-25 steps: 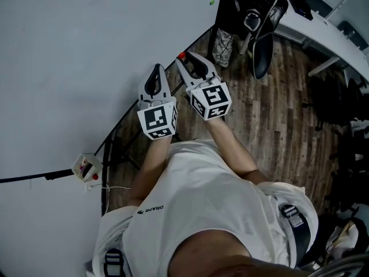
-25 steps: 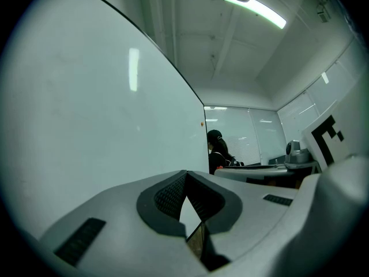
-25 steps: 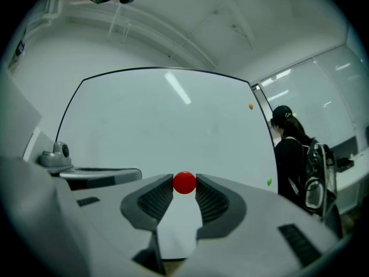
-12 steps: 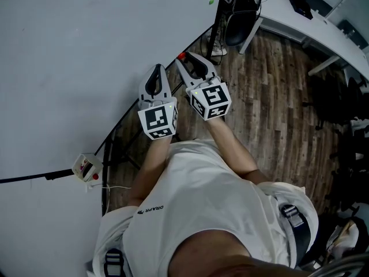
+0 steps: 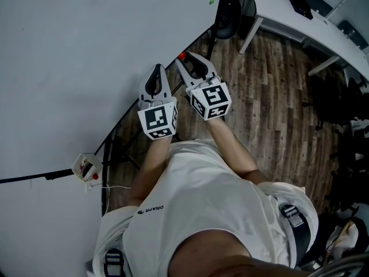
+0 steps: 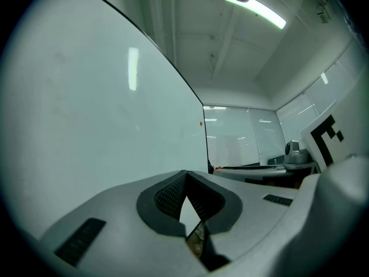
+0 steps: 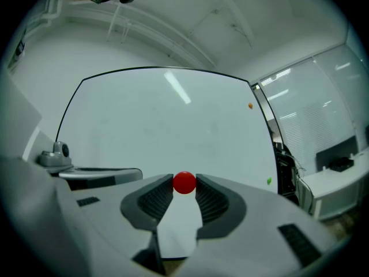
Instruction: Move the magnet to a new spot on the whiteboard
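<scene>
A small red round magnet (image 7: 184, 182) sits between the tips of my right gripper (image 7: 184, 184), and both pads press on its sides. In the head view the same red magnet (image 5: 181, 56) shows at the tip of the right gripper (image 5: 183, 58), close to the lower edge of the whiteboard (image 5: 86, 56). Whether the magnet touches the whiteboard (image 7: 161, 126) I cannot tell. My left gripper (image 5: 157, 69) is beside it on the left, aimed level at the board. Its jaws meet at the tips of the left gripper (image 6: 185, 175), with nothing between them.
An orange magnet (image 7: 250, 105) and a green magnet (image 7: 268, 181) stick near the board's right edge. A small white box with a red button (image 5: 86, 167) and a cable hang at the board's lower edge. A white desk (image 5: 305, 25) and a black chair (image 5: 226, 16) stand beyond, on wood flooring.
Both grippers have stayed still. At the top of the head view, the black chair has rolled away toward the top edge, and the legs beside it have gone.
</scene>
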